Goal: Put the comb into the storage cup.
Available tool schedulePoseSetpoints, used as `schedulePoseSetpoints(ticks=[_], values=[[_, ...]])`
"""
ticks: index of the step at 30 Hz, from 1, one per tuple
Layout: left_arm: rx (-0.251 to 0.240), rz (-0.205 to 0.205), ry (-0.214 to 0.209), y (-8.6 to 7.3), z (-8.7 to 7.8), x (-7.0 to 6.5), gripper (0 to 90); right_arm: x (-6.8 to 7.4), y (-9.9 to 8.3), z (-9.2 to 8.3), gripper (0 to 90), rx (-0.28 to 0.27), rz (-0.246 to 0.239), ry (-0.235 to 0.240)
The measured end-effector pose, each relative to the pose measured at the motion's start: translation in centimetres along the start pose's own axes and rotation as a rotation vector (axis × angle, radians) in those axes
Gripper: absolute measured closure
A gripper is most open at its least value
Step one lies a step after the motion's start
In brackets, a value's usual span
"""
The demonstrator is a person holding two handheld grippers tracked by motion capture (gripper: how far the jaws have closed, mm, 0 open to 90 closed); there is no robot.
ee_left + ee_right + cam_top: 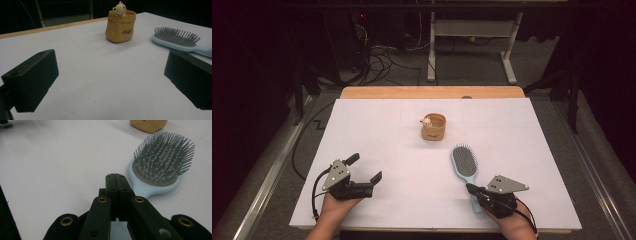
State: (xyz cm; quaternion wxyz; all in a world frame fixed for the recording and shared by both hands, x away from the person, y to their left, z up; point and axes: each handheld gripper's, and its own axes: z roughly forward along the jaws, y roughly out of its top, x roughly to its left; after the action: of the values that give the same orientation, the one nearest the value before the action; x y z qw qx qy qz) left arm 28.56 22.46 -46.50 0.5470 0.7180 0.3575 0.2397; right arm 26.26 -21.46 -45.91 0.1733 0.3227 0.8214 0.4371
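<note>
A light-blue hairbrush lies bristles-up on the white table sheet, its handle pointing toward the person. My right gripper sits low over that handle with its jaws pressed together. In the right gripper view the shut jaws meet tip to tip above the handle, and the brush head lies just beyond. Nothing is pinched between them. My left gripper rests open at the front left. A tan pot with a small bear figure stands mid-table. The left gripper view has the pot and the brush ahead of my wide-apart jaws.
The wooden table edge runs along the far side of the sheet. Beyond it on the floor are a white desk frame and loose cables. Metal rails flank the table on both sides.
</note>
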Motion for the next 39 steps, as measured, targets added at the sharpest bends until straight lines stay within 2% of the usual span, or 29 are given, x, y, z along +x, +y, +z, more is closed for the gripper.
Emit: schedulePoseSetpoints(ticks=[6, 14, 21, 39], values=[[-0.001, -0.005, 0.006, 0.0, 0.0, 0.1, 0.0, 0.5, -0.1, 0.6, 90.0, 0.092, -0.032, 0.007], [-0.003, -0.003, 0.001, 0.0, 0.0, 0.1, 0.0, 0.6, 0.1, 0.6, 90.0, 0.136, -0.051, -0.002], [0.005, -0.014, 0.012, 0.0, 0.0, 0.3, 0.0, 0.8, 0.1, 0.5, 90.0, 0.151, -0.069, -0.021], [0.01, -0.009, -0.003, -0.1, 0.1, 0.3, 0.0, -0.9, -0.4, -0.4, 90.0, 0.172, -0.052, -0.073]])
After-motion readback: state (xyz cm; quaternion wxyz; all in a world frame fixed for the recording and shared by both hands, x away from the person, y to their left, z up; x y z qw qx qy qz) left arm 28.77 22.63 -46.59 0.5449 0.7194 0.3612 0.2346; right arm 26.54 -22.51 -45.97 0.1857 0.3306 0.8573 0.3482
